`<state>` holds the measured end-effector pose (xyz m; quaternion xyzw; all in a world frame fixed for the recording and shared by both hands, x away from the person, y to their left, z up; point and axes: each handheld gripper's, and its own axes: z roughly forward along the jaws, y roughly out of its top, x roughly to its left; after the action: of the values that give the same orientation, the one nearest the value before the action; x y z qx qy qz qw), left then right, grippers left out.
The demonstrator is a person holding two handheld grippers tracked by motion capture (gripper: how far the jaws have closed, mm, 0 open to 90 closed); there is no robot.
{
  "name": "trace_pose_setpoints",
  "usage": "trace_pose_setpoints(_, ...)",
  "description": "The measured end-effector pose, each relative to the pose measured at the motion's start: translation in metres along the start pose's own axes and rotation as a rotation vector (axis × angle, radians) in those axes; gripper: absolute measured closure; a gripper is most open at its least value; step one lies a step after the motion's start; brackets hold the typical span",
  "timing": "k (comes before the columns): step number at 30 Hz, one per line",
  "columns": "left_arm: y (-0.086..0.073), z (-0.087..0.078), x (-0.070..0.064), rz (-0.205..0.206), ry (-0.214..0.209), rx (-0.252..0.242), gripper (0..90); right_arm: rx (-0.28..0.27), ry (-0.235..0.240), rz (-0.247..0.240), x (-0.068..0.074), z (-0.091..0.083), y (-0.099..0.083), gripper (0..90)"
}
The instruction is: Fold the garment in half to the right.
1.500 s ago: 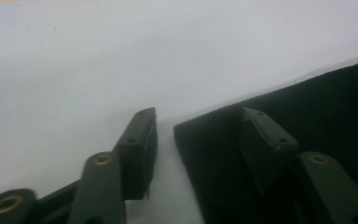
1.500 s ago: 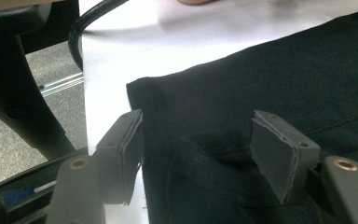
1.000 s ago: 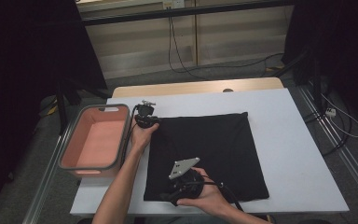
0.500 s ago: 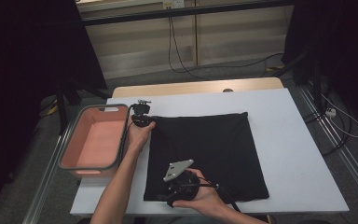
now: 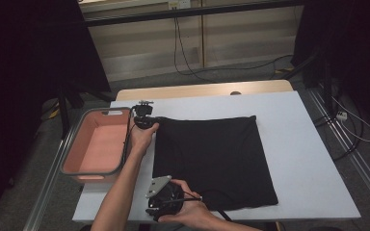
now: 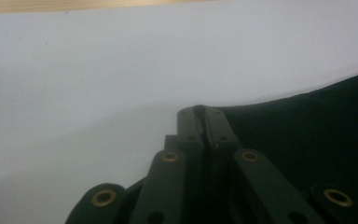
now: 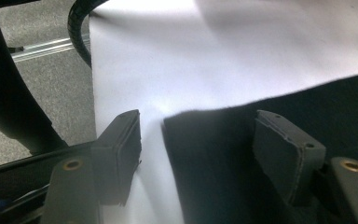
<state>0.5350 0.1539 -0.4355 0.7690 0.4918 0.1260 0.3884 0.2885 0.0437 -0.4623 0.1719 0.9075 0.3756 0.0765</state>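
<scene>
A black cloth (image 5: 212, 159) lies flat on the white table (image 5: 298, 144). My left gripper (image 5: 147, 118) is at the cloth's far-left corner. In the left gripper view its jaws (image 6: 200, 114) are shut on the edge of the black cloth (image 6: 307, 126). My right gripper (image 5: 161, 197) sits at the cloth's near-left corner, by the table's front edge. The right gripper (image 7: 198, 135) is open in its own view, with the corner of the black cloth (image 7: 214, 158) lying between its pads and neither pad pressing it.
A pink basin (image 5: 77, 159) stands at the table's left edge, just left of my left hand. Bare white tabletop lies to the right of the cloth. Cables (image 5: 351, 125) hang off the right side, and grey floor (image 7: 46, 84) shows past the near-left table corner.
My right gripper has slid left and nearer along the front edge to the cloth's near-left corner. The left gripper shifted slightly left at the far corner.
</scene>
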Motion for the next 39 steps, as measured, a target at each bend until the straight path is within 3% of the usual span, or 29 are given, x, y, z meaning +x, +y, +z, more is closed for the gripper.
trace_pose_setpoints(2, 0.0, 0.0, 0.0, -0.001, 0.006, -0.003, 86.5, 0.014, -0.014, 0.007, 0.0, 0.0, 0.002, 39.1)
trace_pose_setpoints(8, 0.001, -0.002, 0.001, -0.009, 0.005, -0.001, 86.4, 0.049, -0.044, 0.027, -0.009, -0.003, 0.006, 68.1)
trace_pose_setpoints(12, 0.002, -0.001, 0.001, -0.012, 0.005, 0.001, 86.5, 0.045, -0.055, 0.055, -0.008, -0.003, 0.005, 72.1)
trace_pose_setpoints(14, 0.003, -0.001, 0.001, -0.015, 0.002, -0.002, 86.4, 0.046, -0.051, 0.068, -0.009, -0.004, 0.004, 84.0)
trace_pose_setpoints(15, 0.003, -0.002, 0.0, -0.017, 0.001, -0.005, 86.5, 0.042, -0.047, 0.085, -0.011, -0.004, 0.004, 85.5)
trace_pose_setpoints(18, 0.004, -0.003, 0.0, -0.023, -0.004, -0.013, 86.5, 0.04, -0.03, 0.129, -0.014, -0.004, 0.004, 87.1)
trace_pose_setpoints(24, 0.007, -0.006, 0.001, -0.031, -0.02, -0.028, 86.5, -0.009, -0.031, 0.143, -0.013, -0.008, 0.004, 88.0)
trace_pose_setpoints(35, 0.013, -0.016, 0.002, -0.041, -0.032, -0.063, 86.6, -0.098, 0.0, 0.11, -0.01, -0.027, 0.018, 88.4)
trace_pose_setpoints(39, 0.016, -0.02, 0.002, -0.039, -0.033, -0.072, 86.6, -0.119, 0.013, 0.122, -0.011, -0.031, 0.019, 88.5)
